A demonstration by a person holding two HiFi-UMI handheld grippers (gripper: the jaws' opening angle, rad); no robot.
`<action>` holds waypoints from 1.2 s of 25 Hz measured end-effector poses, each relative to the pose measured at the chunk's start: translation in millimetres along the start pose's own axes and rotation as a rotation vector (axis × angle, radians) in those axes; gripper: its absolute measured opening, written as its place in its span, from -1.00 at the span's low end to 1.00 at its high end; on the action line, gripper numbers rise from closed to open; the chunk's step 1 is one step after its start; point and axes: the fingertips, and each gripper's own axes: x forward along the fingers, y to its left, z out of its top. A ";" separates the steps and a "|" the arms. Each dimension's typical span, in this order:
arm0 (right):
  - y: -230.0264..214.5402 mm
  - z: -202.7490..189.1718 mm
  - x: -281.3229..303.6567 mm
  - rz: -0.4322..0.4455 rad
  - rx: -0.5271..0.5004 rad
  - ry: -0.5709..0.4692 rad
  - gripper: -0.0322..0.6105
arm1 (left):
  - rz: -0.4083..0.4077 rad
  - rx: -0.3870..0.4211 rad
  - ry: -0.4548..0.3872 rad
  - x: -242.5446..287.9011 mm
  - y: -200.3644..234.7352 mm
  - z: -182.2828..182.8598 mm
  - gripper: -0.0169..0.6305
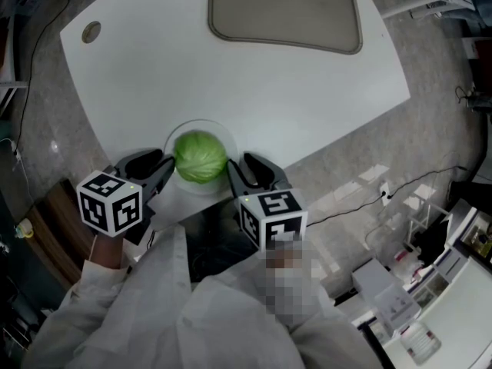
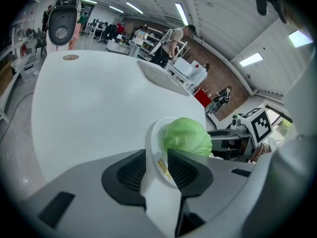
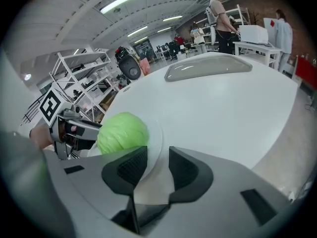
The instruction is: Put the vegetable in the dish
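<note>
1. The round cabbage sits in the dish at the table edge and shows no long axis.
2. The left gripper and right gripper slant downward either side of the dish, jaws spread astride its rim.

pale green cabbage, white table, grey mat, black-and-white square-patterned marker cubes, dark grey jaws

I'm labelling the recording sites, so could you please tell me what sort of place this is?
Probably a lab or workshop hall: open metal shelving racks, long ceiling strip lights, and work benches with equipment behind the white table.
</note>
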 end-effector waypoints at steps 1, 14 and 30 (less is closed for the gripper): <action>0.3 -0.1 0.1 -0.002 0.000 0.001 -0.50 | 0.004 0.002 0.008 0.0 0.5 -0.4 -0.56; 5.0 -3.2 4.5 0.041 0.093 0.031 -0.63 | -0.027 -0.053 0.037 2.0 -1.9 -5.9 -0.63; 6.4 -4.6 3.5 0.019 0.100 0.029 -0.65 | -0.001 -0.102 0.011 0.8 1.3 -6.9 -0.73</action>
